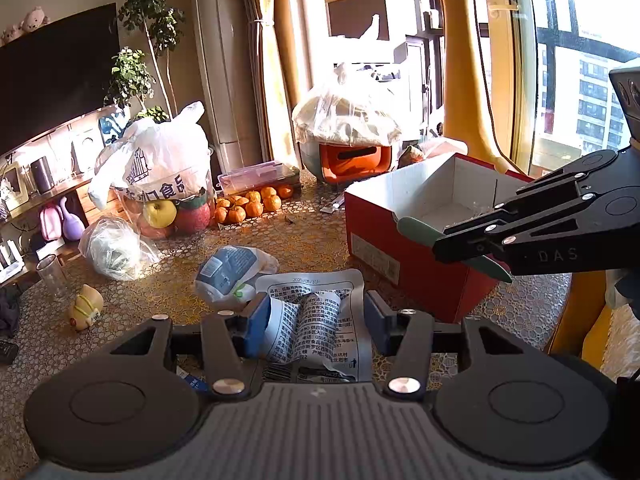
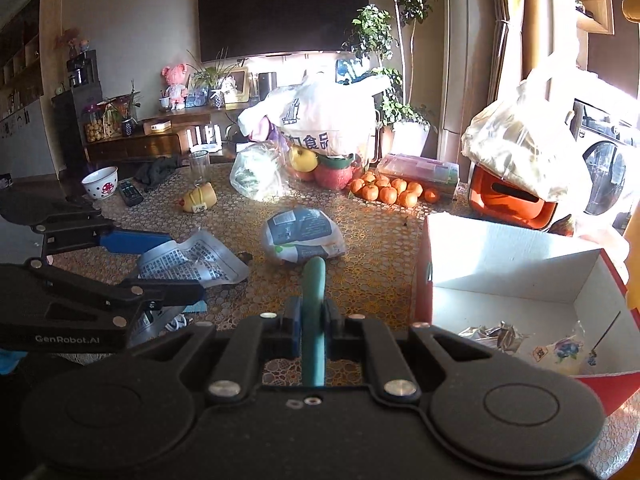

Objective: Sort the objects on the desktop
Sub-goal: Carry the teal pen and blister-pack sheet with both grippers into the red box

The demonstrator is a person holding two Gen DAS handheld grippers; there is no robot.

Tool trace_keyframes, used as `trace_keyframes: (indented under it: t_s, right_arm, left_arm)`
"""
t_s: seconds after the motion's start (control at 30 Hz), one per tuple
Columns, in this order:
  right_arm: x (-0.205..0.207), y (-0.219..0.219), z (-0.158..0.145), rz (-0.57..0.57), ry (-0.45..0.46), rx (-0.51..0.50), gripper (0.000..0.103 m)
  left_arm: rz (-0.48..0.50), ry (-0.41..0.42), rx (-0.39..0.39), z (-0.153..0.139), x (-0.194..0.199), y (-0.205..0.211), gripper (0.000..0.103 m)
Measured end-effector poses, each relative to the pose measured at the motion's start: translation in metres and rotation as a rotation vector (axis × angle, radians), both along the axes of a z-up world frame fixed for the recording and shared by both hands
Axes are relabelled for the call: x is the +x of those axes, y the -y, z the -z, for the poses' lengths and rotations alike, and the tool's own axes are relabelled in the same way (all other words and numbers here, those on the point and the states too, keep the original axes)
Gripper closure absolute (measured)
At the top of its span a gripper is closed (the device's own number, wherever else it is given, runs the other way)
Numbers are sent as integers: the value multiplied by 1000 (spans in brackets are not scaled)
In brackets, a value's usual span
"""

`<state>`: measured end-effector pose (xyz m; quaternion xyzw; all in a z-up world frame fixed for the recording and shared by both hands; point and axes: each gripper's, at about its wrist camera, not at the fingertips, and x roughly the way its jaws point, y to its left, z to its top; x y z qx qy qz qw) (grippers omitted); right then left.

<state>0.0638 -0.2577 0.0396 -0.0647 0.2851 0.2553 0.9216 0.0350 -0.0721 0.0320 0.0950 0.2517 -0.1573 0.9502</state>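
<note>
My left gripper [image 1: 316, 316] is shut on a crumpled silver foil pouch [image 1: 312, 328] printed with black text, held above the table. The same grip shows at the left of the right wrist view, with the left gripper [image 2: 180, 266] around the pouch [image 2: 196, 260]. My right gripper [image 2: 312, 316] is shut on a slim teal-green stick [image 2: 314, 280] that pokes out forward. From the left wrist view the right gripper [image 1: 444, 244] hangs in front of the open red box [image 1: 372, 240]. A blue-grey and white packet [image 1: 232, 272] lies on the table ahead.
The red box [image 2: 424, 280] has white walls and small snack wrappers [image 2: 496, 336] inside. Behind are mandarins [image 1: 252, 204], a fruit bowl under a white bag [image 1: 160, 160], an orange container [image 1: 352, 160], a glass [image 1: 52, 276] and a yellow toy [image 1: 86, 306].
</note>
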Motion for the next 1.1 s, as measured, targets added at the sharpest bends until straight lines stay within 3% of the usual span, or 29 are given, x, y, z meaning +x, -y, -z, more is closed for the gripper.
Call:
trace_keyframes:
  t_s: [0.6, 1.1]
  right_arm:
    - [11, 60, -37, 98, 17, 33, 93]
    - [44, 113, -36, 208, 13, 20, 93]
  left_arm:
    - [78, 27, -46, -45, 16, 56, 53]
    - [126, 10, -34, -49, 53, 107, 53]
